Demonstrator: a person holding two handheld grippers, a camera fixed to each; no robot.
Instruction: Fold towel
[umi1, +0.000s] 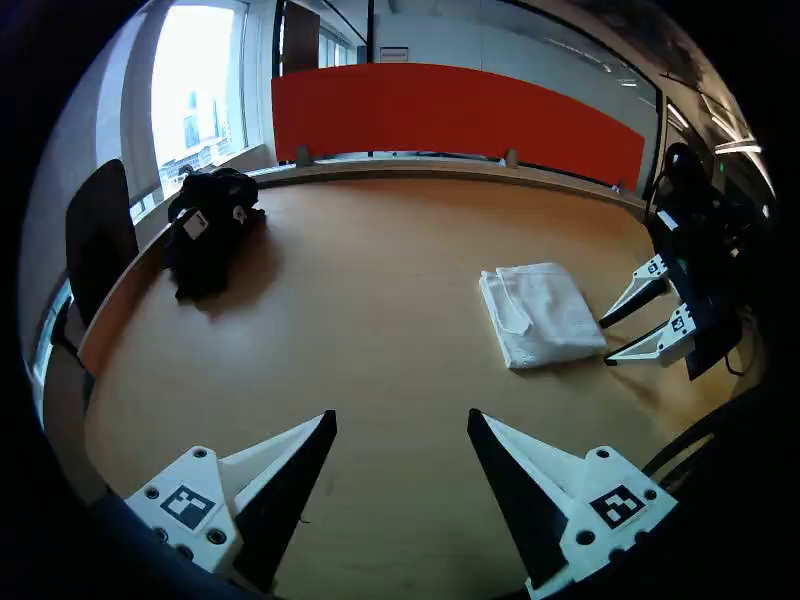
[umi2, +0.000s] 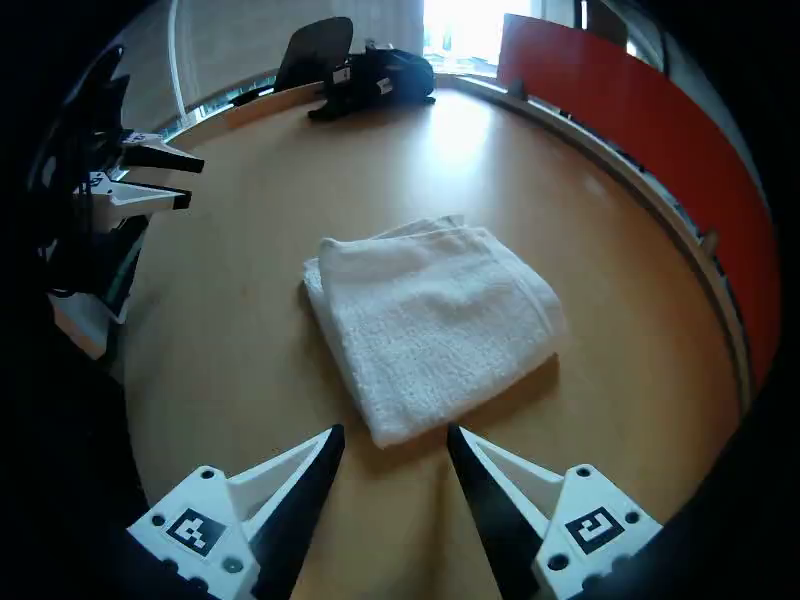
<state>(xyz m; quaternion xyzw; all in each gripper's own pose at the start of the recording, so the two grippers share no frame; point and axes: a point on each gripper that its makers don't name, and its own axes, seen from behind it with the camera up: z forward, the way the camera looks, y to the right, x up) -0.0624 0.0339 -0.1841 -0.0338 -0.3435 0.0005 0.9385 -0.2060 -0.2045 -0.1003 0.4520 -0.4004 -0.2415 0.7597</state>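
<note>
One folded towel (umi2: 432, 322), just ahead of parted right tongs (umi2: 392, 432)

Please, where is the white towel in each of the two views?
Left gripper view: the towel lies right of the middle, on the table.
Right gripper view: it lies in the middle, just ahead of the right gripper.
Shared landmark: the black bag near the table's far edge.

Office, wide wooden desk (umi1: 380, 300), red partition screen (umi1: 450, 110), office chair (umi1: 100, 230), big windows (umi1: 195, 90)
</note>
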